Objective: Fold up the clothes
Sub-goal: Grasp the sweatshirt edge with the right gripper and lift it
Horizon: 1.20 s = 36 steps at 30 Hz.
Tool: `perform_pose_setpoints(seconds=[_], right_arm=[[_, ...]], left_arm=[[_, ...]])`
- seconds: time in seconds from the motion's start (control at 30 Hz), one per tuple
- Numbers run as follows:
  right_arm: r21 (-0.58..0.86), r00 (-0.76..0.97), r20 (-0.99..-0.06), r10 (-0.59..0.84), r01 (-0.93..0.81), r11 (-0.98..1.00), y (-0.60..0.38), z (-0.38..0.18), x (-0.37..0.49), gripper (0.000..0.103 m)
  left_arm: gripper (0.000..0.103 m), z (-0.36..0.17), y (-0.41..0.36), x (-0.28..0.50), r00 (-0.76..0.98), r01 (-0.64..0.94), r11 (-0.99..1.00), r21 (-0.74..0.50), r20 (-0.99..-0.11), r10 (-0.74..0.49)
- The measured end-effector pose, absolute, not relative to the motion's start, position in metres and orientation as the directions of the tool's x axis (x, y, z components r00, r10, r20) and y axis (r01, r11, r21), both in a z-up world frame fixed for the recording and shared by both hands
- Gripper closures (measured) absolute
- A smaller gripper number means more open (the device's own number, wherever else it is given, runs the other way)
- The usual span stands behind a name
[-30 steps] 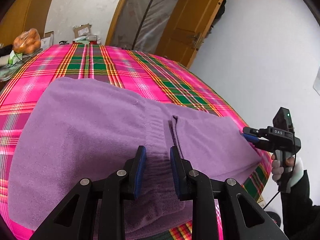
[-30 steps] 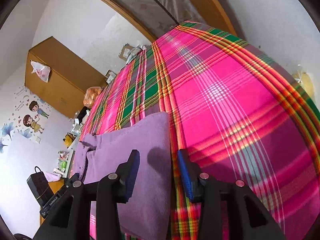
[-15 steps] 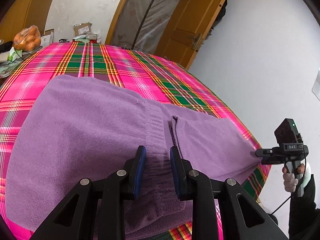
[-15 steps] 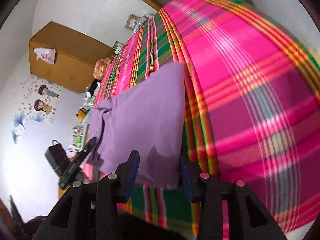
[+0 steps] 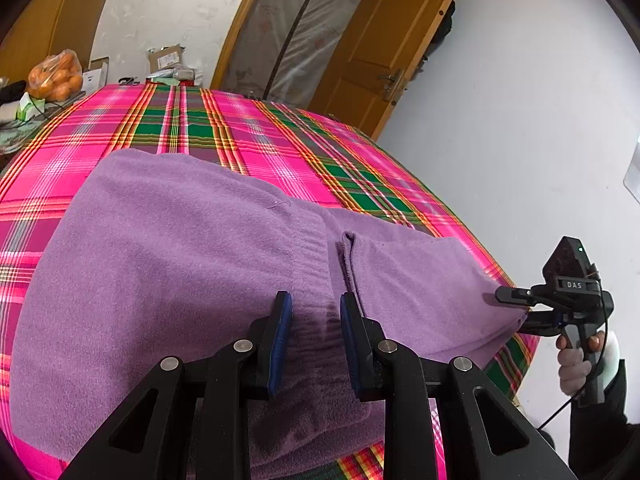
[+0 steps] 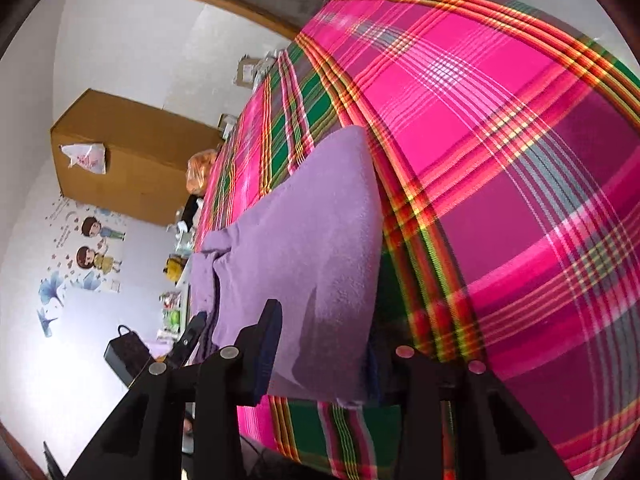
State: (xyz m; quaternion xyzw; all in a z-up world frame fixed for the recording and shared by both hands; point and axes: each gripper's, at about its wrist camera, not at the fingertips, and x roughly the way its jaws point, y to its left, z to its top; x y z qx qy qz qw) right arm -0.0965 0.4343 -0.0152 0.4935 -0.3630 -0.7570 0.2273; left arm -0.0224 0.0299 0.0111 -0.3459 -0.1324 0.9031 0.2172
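A purple fleece garment lies spread on a bed with a pink and green plaid sheet. My left gripper sits at its near edge, pads pinching the creased ribbed hem between them. My right gripper, held by a person's hand, is at the garment's right corner by the bed edge. In the right wrist view the right gripper has that corner of the purple garment between its jaws, which are closing; its right pad is hidden behind the cloth.
The plaid sheet drops off at the bed's near and right edges. A bag of oranges and boxes stand past the far end. A wooden door, a white wall and a wooden cabinet surround the bed.
My right gripper has sunk toward the bed's edge and rolled, and the garment's corner now fills the gap between its jaws. The left gripper has stayed put.
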Motion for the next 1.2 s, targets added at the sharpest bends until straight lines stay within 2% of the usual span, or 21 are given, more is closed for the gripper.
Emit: perform_pose_setpoints(seconds=[0.2,0.27,0.37,0.67,1.2], right_arm=[[0.75,-0.462,-0.589,-0.663,-0.008,-0.661,0.426,-0.012,-0.092,0.067],[0.735,-0.467,-0.602,-0.647,-0.009,-0.678,0.424,-0.013,-0.092,0.081],[0.736,-0.479,-0.596,-0.645,-0.002,-0.677,0.426,-0.011,-0.09,0.086],[0.753,-0.54,-0.504,-0.675,0.109,-0.649,0.417,0.025,-0.085,0.088],[0.689,-0.554,-0.407,-0.726,0.336,-0.643,0.356,0.113,-0.088,0.088]], left_arm=[[0.077,0.011,0.031,-0.022,-0.667,-0.301,-0.871,-0.388,-0.567,0.483],[0.077,0.011,0.031,-0.022,-0.667,-0.301,-0.871,-0.388,-0.568,0.483],[0.077,0.012,0.03,-0.022,-0.669,-0.299,-0.872,-0.387,-0.567,0.48],[0.077,0.014,0.028,-0.019,-0.677,-0.286,-0.874,-0.393,-0.563,0.474],[0.077,0.017,0.016,-0.009,-0.69,-0.282,-0.869,-0.407,-0.543,0.478]])
